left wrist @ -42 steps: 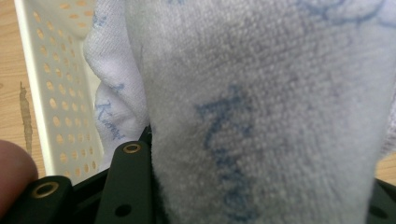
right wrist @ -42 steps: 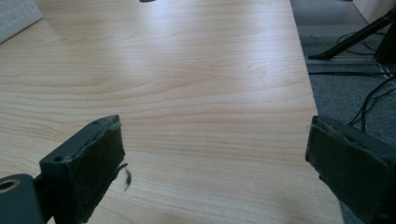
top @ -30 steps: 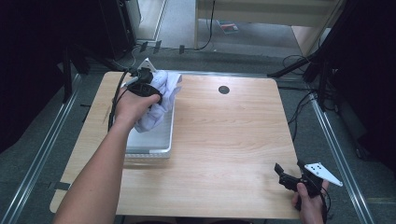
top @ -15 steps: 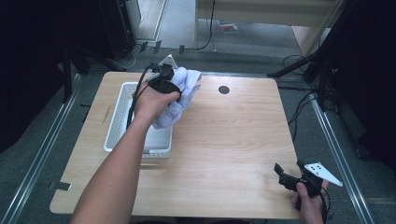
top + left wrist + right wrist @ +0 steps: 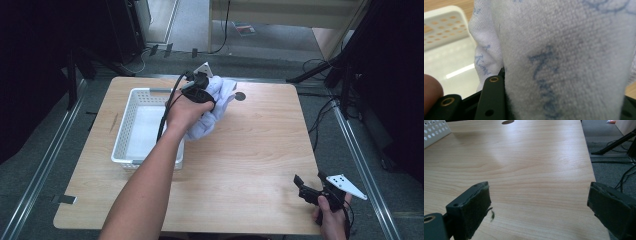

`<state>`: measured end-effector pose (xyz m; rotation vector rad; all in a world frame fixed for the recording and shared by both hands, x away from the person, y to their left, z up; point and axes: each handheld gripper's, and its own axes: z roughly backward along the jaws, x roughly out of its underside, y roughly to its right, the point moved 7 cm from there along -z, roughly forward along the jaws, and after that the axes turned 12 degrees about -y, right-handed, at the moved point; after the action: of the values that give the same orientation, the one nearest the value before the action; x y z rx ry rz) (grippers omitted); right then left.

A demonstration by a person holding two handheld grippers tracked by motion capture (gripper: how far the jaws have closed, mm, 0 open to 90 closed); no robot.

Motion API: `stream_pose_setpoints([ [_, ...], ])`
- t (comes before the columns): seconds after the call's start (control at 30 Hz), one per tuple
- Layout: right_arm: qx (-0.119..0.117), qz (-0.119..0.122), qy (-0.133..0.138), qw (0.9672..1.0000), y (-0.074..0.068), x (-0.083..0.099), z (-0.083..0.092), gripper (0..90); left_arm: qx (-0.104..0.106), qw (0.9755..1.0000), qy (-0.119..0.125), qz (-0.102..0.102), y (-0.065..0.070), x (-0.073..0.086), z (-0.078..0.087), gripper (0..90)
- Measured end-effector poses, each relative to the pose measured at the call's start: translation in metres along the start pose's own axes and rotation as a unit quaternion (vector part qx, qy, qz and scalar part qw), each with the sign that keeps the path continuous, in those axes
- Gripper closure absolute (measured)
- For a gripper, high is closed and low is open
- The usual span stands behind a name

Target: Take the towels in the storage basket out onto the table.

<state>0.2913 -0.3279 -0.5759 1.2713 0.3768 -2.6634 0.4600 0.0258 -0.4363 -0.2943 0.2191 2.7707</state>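
Left tongs: clamped on a soft white terry towel with pale blue script printed on it; in the left gripper view the black jaws pinch a thick fold of the towel, and the nap bulges around them.

Right tongs: jaws wide apart with nothing between them, held low over the near right corner of the surface; the right gripper view shows the two worn foam pads standing well apart above bare wood.

Towel, place: bunched and hanging from the left tongs, just to the right of the white perforated plastic basket, its lower folds drooping toward the light wooden surface. I cannot tell whether the lowest fold touches the wood.

Towel, handling: it looks light, limp and quite unbreakable. The looped pile should give the pads plenty of bite, so slipping seems unlikely, but a grip on a single layer would let the rest unfurl and drag.

Where to hold: a gathered fold, as now, carries the whole bundle; for spreading it flat, I would judge a corner or hem the better place for the free tongs.

Basket: stands at the left side of the surface, with a pale flat floor inside.

Round dark hole in the surface: just beyond the towel, toward the far edge.
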Motion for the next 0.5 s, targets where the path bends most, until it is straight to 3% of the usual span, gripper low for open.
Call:
stream_pose_setpoints([
  [0.5, -0.002, -0.001, 0.001, 1.0, 0.0, 0.0, 0.0, 4.7, 0.019, 0.9993, -0.021, -0.025, 0.046, -0.01, -0.033, 52.5],
])
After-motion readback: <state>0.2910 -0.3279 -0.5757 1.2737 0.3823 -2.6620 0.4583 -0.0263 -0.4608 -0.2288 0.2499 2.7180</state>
